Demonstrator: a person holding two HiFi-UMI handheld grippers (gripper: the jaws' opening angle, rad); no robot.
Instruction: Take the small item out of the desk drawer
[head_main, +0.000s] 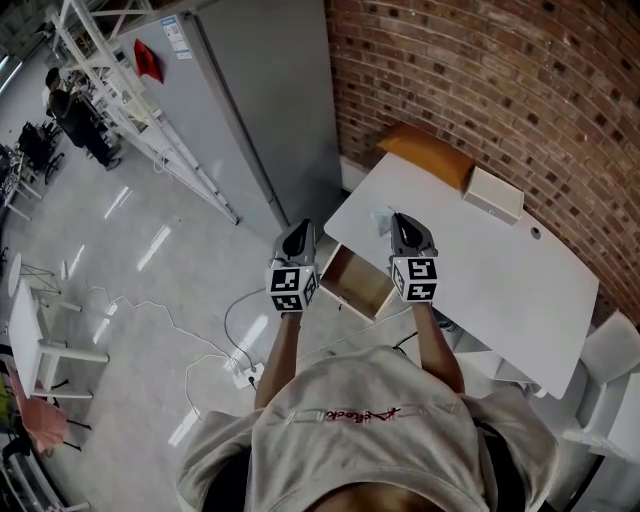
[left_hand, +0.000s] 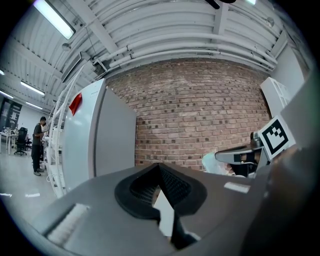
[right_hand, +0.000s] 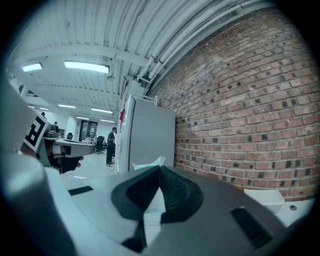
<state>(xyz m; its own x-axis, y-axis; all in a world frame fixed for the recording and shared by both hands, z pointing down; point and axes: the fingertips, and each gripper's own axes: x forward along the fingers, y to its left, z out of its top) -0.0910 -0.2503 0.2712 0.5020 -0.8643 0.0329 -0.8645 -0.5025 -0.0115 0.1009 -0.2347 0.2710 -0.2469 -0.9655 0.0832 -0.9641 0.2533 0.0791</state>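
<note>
The white desk (head_main: 500, 280) has its drawer (head_main: 358, 283) pulled open, and the wooden inside shows nothing that I can make out. A small pale green packet (head_main: 381, 220) lies on the desk top just past the drawer. My right gripper (head_main: 402, 222) is held level above the drawer's right side, shut, with its tips right by the packet (right_hand: 150, 162). My left gripper (head_main: 299, 230) hovers level beyond the drawer's left edge, over the floor, and it is shut with nothing in it. In the left gripper view (left_hand: 160, 167) the packet (left_hand: 212, 161) shows beside the other gripper.
A white box (head_main: 493, 193) and a tan cushion (head_main: 428, 153) sit at the desk's far end against the brick wall (head_main: 500, 80). A tall grey cabinet (head_main: 270, 100) stands left of the desk. Cables and a power strip (head_main: 243, 372) lie on the floor. A person (head_main: 75, 115) stands far off.
</note>
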